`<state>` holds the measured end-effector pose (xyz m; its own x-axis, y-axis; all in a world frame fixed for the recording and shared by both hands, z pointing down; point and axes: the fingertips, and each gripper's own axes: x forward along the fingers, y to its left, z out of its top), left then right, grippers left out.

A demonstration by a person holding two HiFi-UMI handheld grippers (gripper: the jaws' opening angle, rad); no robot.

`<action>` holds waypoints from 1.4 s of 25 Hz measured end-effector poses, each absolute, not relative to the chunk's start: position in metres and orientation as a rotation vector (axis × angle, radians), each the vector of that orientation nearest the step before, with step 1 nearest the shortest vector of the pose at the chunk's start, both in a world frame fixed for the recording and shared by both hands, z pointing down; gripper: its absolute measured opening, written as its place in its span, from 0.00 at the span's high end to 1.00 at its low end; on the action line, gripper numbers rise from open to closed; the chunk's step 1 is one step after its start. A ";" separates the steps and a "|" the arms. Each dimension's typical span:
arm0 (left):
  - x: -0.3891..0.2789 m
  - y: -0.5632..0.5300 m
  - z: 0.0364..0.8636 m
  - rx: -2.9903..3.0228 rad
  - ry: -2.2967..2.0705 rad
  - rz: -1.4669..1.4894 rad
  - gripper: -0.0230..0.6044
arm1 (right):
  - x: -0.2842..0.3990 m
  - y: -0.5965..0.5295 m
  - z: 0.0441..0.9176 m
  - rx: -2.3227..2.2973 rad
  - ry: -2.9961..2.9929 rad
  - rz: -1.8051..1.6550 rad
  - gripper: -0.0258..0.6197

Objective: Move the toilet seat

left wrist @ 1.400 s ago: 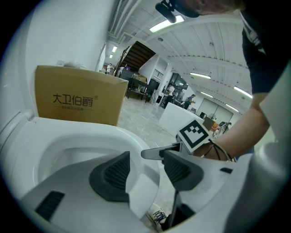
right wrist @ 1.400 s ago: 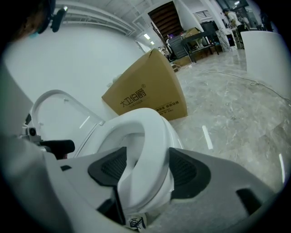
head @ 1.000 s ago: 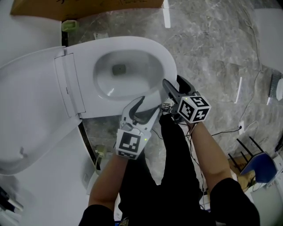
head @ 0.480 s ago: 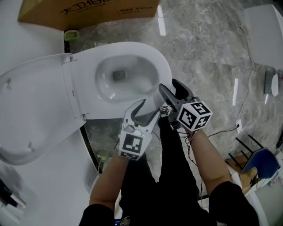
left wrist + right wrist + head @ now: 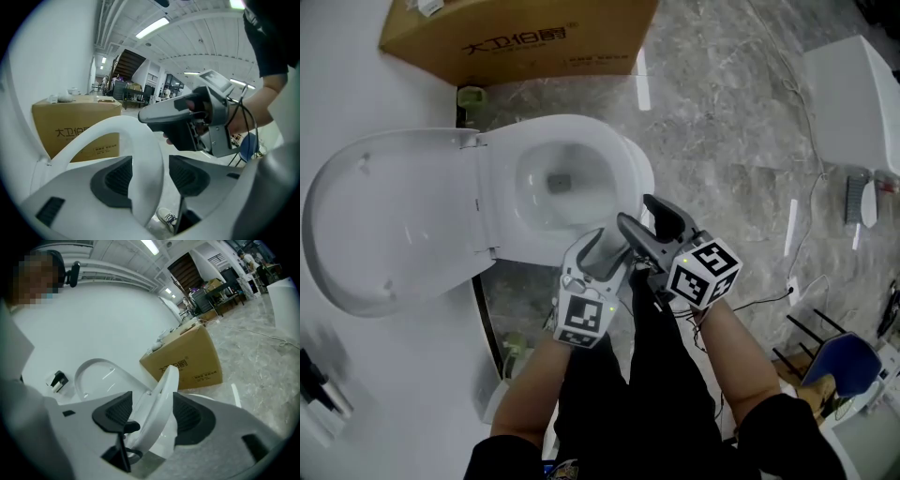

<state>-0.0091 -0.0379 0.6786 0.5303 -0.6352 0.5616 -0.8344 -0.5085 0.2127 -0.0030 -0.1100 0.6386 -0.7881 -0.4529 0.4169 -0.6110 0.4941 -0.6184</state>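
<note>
L gripper (image 5: 602, 244): jaws apart, front rim of toilet seat (image 5: 140, 150) between them. One pad (image 5: 117, 180) touches it, slim gap at the other. R gripper (image 5: 639, 214), just beside L: jaws closing round same rim. Both forearms reach fwd & down, grippers angled at toilet bowl (image 5: 539, 202), drain hole at its bottom. Lid (image 5: 394, 225) open past hinge. Cardboard box (image 5: 525, 37) beyond, small items on top.

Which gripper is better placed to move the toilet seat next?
Right, probably. The right gripper has the seat between its jaws, and they are closing on it. The left gripper also straddles the seat, but a gap shows beside one pad.
</note>
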 end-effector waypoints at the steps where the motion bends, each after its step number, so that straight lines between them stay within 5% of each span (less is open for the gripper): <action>1: -0.013 -0.038 0.672 2.305 -1.215 0.580 0.61 | -0.010 -0.107 0.627 0.878 -2.556 1.156 0.55; 20: -0.174 -0.035 0.554 1.765 -1.946 0.471 0.63 | -0.158 -0.066 0.489 -0.175 -2.715 0.272 0.63; 35: -0.278 -0.007 0.505 1.606 -2.176 0.417 0.64 | -0.265 -0.043 0.454 -0.229 -2.743 -0.141 0.62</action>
